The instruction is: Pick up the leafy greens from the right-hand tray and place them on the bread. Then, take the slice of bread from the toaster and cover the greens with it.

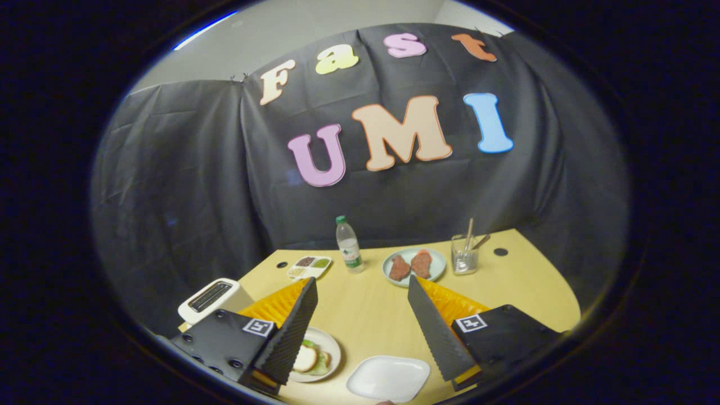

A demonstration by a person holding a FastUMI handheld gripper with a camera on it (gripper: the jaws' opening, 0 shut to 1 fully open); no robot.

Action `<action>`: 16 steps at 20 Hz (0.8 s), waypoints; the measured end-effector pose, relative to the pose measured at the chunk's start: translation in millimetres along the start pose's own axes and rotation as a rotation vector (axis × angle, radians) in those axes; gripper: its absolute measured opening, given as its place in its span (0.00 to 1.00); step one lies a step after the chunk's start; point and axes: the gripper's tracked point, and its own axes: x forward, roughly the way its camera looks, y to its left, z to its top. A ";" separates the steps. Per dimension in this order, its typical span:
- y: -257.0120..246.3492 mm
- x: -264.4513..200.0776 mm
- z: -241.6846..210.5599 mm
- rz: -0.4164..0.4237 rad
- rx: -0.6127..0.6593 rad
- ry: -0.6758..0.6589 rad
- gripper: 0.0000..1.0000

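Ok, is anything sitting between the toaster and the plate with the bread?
Nothing visible. The toaster stands just beyond the plate on bare table, though the left finger of the open gripper hides part of the gap.

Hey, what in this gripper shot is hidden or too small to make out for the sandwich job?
- Plate with bread and greens: gripper view, partly covered by one finger of the open gripper; whether a top slice lies on it is unclear.
- Toaster: slots too dark to tell whether bread is inside; lower part hidden behind the gripper body.
- White tray: near edge cut off.
- Small divided dish: contents too small to identify.
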 end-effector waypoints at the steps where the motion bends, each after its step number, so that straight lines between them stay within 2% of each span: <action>1: -5.2 -3.4 12.8 -0.019 -0.028 -0.033 1.00; 10: -25.1 -34.3 95.2 -0.157 -0.148 -0.259 1.00; 16: -34.3 -47.0 117.8 -0.202 -0.154 -0.334 1.00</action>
